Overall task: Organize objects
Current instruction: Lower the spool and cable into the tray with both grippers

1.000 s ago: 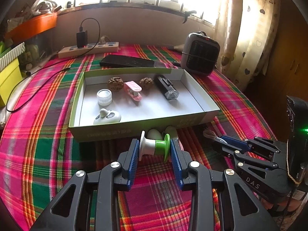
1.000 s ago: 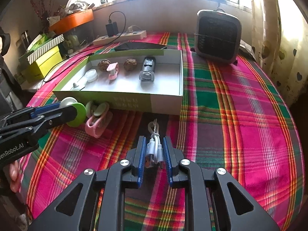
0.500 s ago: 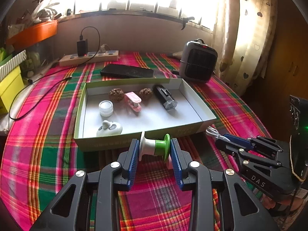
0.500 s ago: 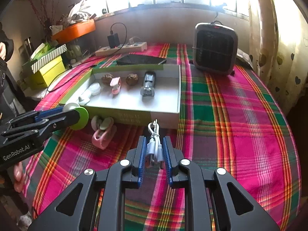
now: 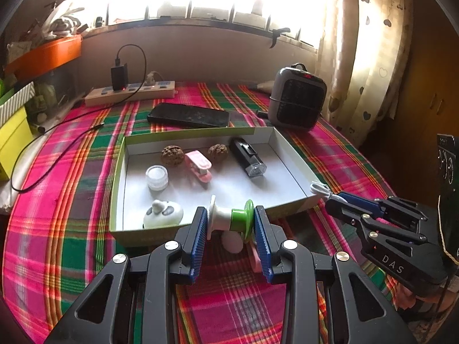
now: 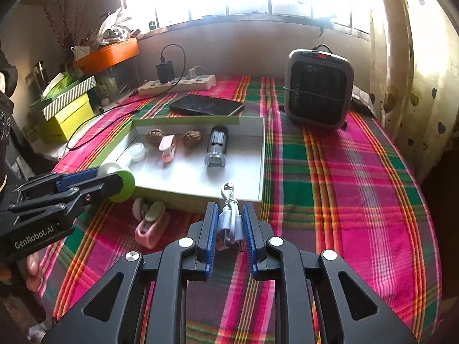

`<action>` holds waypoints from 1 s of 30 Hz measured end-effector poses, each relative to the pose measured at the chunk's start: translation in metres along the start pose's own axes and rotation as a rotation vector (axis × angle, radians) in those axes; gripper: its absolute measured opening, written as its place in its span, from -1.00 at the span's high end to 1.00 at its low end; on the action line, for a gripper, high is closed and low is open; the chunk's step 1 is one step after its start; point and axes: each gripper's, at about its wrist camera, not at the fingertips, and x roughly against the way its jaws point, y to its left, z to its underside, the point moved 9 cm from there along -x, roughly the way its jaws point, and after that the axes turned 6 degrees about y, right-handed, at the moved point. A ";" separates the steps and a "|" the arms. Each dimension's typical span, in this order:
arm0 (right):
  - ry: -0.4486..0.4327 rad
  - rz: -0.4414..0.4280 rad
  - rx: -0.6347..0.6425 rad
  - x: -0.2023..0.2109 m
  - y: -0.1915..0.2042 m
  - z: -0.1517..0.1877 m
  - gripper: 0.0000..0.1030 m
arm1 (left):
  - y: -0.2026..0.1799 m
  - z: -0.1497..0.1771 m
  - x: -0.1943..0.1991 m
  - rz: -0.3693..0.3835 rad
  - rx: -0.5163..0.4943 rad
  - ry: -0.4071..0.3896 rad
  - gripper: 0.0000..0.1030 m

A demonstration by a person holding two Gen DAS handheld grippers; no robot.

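My left gripper point(image 5: 231, 223) is shut on a white and green spool point(image 5: 231, 215), held above the near rim of the shallow green box point(image 5: 119, 172). My right gripper point(image 6: 231, 228) is shut on a bundled white cable point(image 6: 228, 216), just short of the box's near right corner point(image 6: 261, 197). The box holds two walnuts point(image 5: 172, 154), a pink clip point(image 5: 198, 166), a small clear jar point(image 5: 156, 177), a black lighter point(image 5: 248, 157) and a white rounded piece point(image 5: 163, 213). A pink and white holder point(image 6: 150, 220) lies on the cloth before the box, between the grippers.
A dark phone point(image 5: 188, 115) lies behind the box, a power strip point(image 5: 130, 91) with a charger further back. A grey heater point(image 6: 318, 86) stands at the back right. Yellow boxes point(image 6: 67, 114) and an orange tray point(image 6: 106, 54) sit at the left. A person's fingers point(image 6: 31, 263) show under the left gripper.
Both grippers have risen and come closer to the box with their loads. The spool now hangs over the box's near rim; the cable's end reaches over the front wall.
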 end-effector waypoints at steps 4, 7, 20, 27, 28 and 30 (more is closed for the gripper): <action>-0.008 0.004 0.009 -0.005 -0.001 -0.012 0.63 | 0.005 -0.007 -0.006 -0.005 0.008 0.002 0.40; -0.003 0.009 0.013 -0.013 -0.003 -0.020 0.63 | 0.009 -0.012 -0.011 -0.006 0.015 0.002 0.40; 0.013 0.016 0.032 -0.042 -0.010 -0.048 0.63 | 0.029 -0.027 -0.035 -0.035 0.043 0.020 0.40; 0.028 0.015 0.043 -0.058 -0.010 -0.057 0.63 | 0.036 -0.029 -0.050 -0.049 0.058 0.040 0.40; 0.031 0.015 0.042 -0.061 -0.010 -0.058 0.63 | 0.038 -0.030 -0.052 -0.050 0.059 0.043 0.40; 0.038 0.016 0.040 -0.066 -0.012 -0.059 0.63 | 0.039 -0.031 -0.054 -0.053 0.060 0.043 0.40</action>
